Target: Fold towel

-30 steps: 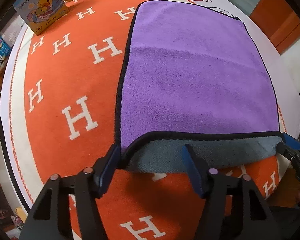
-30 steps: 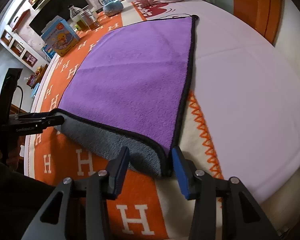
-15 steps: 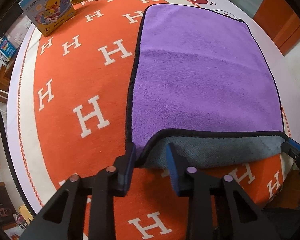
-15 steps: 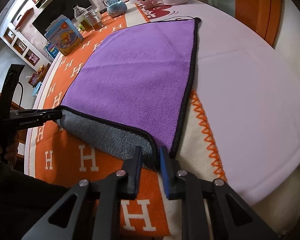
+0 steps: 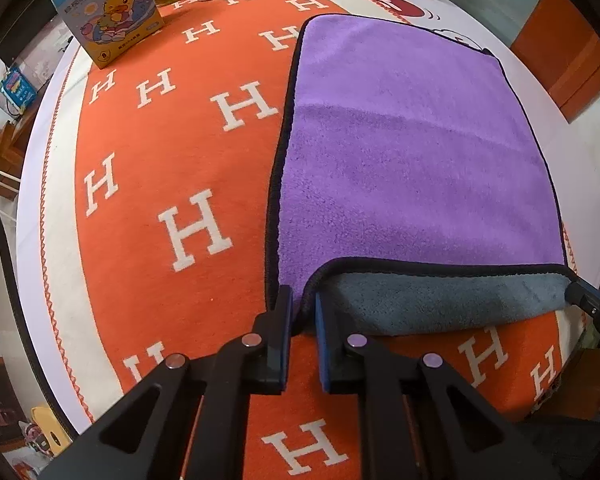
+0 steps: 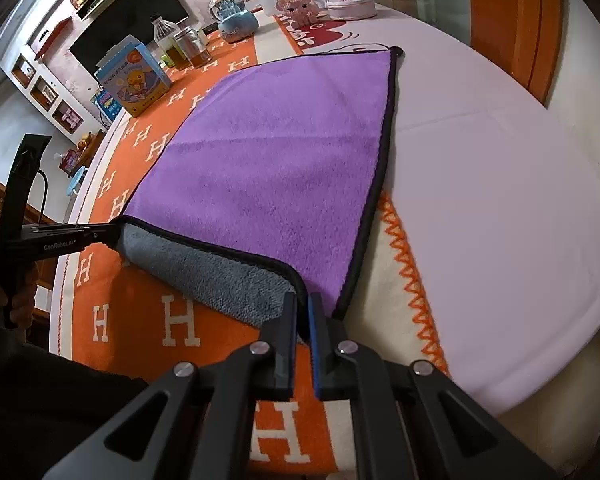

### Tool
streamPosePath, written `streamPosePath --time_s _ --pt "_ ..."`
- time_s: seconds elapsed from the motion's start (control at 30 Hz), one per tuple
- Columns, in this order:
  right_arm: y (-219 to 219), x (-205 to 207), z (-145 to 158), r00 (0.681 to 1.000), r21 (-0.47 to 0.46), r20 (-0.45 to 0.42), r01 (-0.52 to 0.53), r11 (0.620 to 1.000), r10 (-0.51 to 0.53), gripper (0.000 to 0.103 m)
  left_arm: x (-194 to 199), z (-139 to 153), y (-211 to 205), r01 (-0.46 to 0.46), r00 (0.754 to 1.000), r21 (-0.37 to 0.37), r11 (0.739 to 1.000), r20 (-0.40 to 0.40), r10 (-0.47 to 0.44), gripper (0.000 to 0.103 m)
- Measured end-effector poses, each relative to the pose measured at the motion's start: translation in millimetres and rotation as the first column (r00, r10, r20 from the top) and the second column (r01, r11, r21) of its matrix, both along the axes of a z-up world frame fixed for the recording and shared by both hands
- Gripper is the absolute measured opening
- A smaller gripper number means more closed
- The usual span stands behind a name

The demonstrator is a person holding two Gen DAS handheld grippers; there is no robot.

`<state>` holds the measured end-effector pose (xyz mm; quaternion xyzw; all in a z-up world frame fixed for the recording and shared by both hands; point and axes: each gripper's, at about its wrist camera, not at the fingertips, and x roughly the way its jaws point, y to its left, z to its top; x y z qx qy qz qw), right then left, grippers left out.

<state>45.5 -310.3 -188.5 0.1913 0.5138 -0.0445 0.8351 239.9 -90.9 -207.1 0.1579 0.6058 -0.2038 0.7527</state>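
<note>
Towel (image 5: pixel 412 152) soft, floppy, light. Your left tongs (image 5: pixel 303 304) pinch lower-left corner; right tongs (image 6: pixel 302 304) nearly closed on lower-right corner. Hold hems; expect sagging middle.

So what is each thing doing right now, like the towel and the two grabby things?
towel: lying flat, purple side up, near edge curled to show grey underside
left tool: shut on the towel's near left corner
right tool: shut on the towel's near right corner
duck box: standing upright

Home living room: wall television (image 6: pixel 132 12), shelf cubbies (image 6: pixel 40 84), table trinkets (image 6: pixel 296 8).
</note>
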Motion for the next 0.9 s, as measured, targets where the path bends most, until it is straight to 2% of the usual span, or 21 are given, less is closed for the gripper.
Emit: streamPosePath --time_s 0.37,0.9 --pt "-8 5 18 0.998 -0.044 0.057 -0.013 0.999 0.016 0.005 10 18 2 -0.015 1.000 -0.031 0.999 0.023 0.016 0.009" --pt "-29 45 73 0.975 -0.160 0.212 -0.027 0.987 0.061 0.005 55 79 -24 0.042 0.988 -0.065 0.997 0.152 -0.032 0.009"
